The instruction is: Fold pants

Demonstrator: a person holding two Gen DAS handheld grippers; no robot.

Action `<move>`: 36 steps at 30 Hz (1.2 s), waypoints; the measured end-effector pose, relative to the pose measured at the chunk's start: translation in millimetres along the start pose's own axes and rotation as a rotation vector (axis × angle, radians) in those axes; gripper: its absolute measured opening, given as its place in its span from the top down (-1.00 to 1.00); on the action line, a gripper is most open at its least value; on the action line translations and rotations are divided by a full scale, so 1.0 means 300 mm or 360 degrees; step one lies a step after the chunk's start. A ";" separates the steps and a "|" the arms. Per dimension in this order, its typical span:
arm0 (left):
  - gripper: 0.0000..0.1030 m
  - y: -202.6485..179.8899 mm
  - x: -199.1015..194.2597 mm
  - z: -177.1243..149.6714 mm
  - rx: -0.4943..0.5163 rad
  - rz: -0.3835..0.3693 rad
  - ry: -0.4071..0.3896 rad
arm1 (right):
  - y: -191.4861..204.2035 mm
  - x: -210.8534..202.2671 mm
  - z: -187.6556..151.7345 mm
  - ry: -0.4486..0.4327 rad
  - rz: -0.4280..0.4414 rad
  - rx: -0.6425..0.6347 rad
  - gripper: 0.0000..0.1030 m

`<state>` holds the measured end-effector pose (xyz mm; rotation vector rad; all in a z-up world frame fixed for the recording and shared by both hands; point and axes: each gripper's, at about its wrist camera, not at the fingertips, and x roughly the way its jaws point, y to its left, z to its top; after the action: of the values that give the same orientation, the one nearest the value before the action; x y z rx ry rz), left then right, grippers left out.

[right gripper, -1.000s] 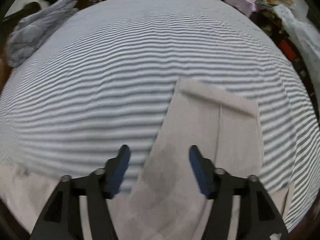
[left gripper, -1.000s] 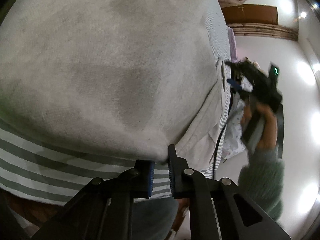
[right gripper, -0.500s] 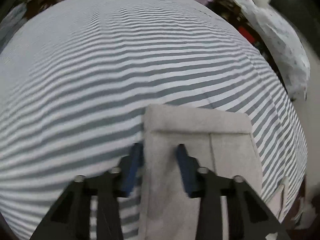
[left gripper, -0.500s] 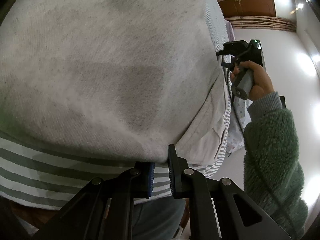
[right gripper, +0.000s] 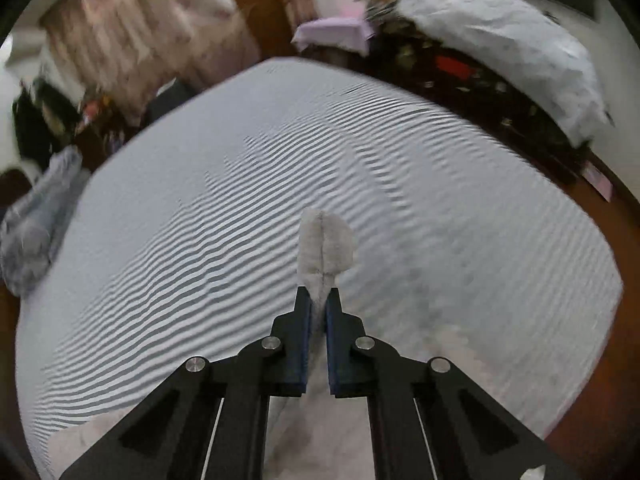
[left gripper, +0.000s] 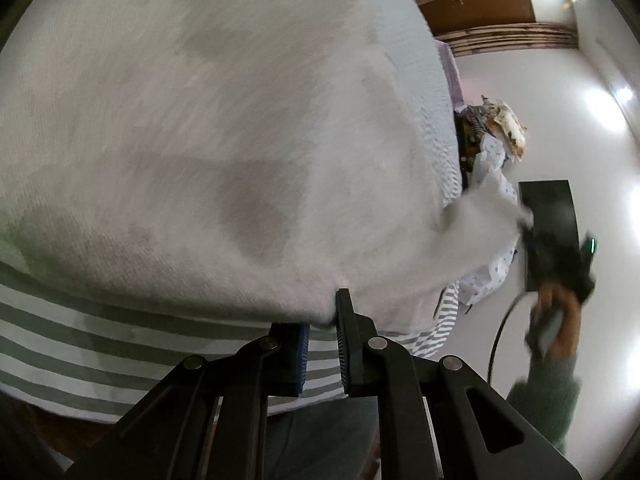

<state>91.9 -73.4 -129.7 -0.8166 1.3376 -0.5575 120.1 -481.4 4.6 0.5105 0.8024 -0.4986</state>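
Note:
Light grey pants (left gripper: pixel 224 152) lie on a striped bed sheet (left gripper: pixel 120 340) and fill most of the left wrist view. My left gripper (left gripper: pixel 322 320) is shut on the near edge of the pants. My right gripper (right gripper: pixel 317 308) is shut on the hem end of a pants leg (right gripper: pixel 326 244), which sticks up between its fingers above the bed. In the left wrist view the right gripper (left gripper: pixel 560 256) shows at the right, with that fabric (left gripper: pixel 480 216) stretched toward it.
The bed's striped sheet (right gripper: pixel 240 220) spreads ahead in the right wrist view. A grey garment (right gripper: pixel 32 220) lies at its left edge. A dark wooden frame with a covered bundle (right gripper: pixel 500 40) stands along the right. A wooden door (left gripper: pixel 476 8) and white wall lie beyond.
My right gripper has shut on the pants leg hem and lifted it off the bed, swinging right and down in the left view. My left gripper has stayed clamped on the near edge.

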 end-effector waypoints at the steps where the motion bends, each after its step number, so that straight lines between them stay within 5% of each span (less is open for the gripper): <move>1: 0.75 -0.018 -0.009 0.001 0.0032 0.0008 -0.0023 | -0.078 -0.050 -0.032 -0.0002 0.0012 0.0057 0.90; 9: 0.76 -0.048 -0.018 -0.023 0.0132 0.0121 -0.0065 | -0.423 -0.003 -0.327 0.0166 -0.0024 0.0317 0.90; 14: 0.76 -0.048 -0.003 -0.047 0.0167 0.0202 -0.0059 | -0.524 0.058 -0.471 0.0244 -0.0038 0.0419 0.90; 23: 0.79 -0.048 0.022 -0.078 0.0208 0.0317 -0.0054 | -0.529 0.151 -0.548 0.0304 -0.0166 0.0393 0.85; 26: 0.79 -0.049 0.035 -0.079 0.0220 0.0351 -0.0042 | -0.523 0.165 -0.551 0.0302 -0.0220 0.0361 0.67; 30: 0.77 -0.082 0.047 -0.084 0.0319 0.0404 -0.0042 | -0.530 0.152 -0.542 0.0318 -0.0250 0.0348 0.19; 36: 0.71 -0.147 0.017 -0.088 0.0433 0.0448 0.0008 | -0.506 0.018 -0.512 0.0271 -0.0212 0.0311 0.14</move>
<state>71.3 -109.5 -99.2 -0.3969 1.3189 -0.5039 -49.9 -507.2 -126.1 0.6897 0.9599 -0.6673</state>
